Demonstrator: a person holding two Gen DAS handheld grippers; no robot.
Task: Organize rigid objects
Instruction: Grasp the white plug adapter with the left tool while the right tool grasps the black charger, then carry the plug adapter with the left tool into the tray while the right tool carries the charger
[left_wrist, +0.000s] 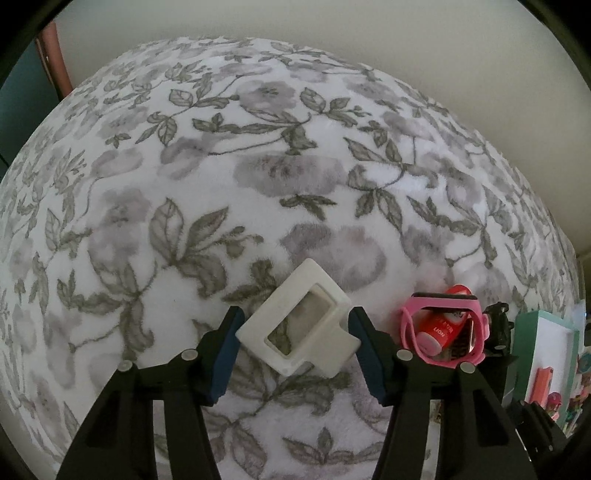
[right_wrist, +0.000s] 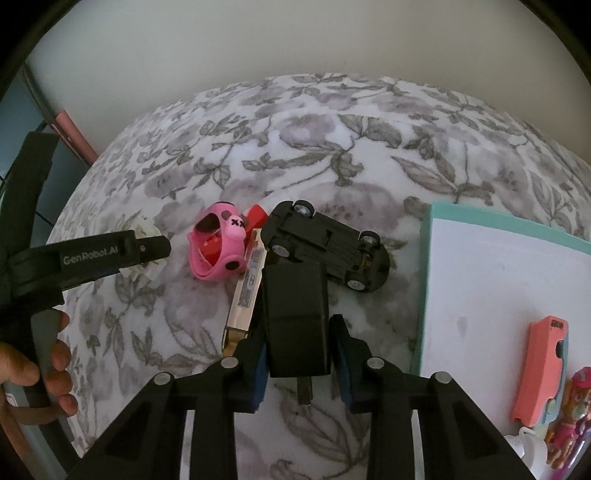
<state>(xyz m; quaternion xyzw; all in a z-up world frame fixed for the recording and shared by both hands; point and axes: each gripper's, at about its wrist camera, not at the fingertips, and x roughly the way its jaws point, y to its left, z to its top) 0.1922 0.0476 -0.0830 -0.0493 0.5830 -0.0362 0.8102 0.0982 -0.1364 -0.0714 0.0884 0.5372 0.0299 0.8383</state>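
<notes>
Floral fleece blanket (left_wrist: 258, 155) covers the bed, with wide bare fabric ahead of me up to the pale wall. My left claw (left_wrist: 293, 345) straddles a white square frame (left_wrist: 295, 332), pads just beside its corners, not visibly pressing. My right claw (right_wrist: 299, 363) clamps a black block (right_wrist: 297, 317) beside the upturned black toy car (right_wrist: 328, 245). At right, the teal-rimmed tray (right_wrist: 491, 280) crowds my room.

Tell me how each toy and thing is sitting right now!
white frame: lying flat on the blanket, between the left gripper jaws.
black block: squeezed in the right gripper jaws.
toy car: flipped over, wheels up.
pink watch: on its side, strap looped.
teal tray: flat, holding a pink case.
</notes>
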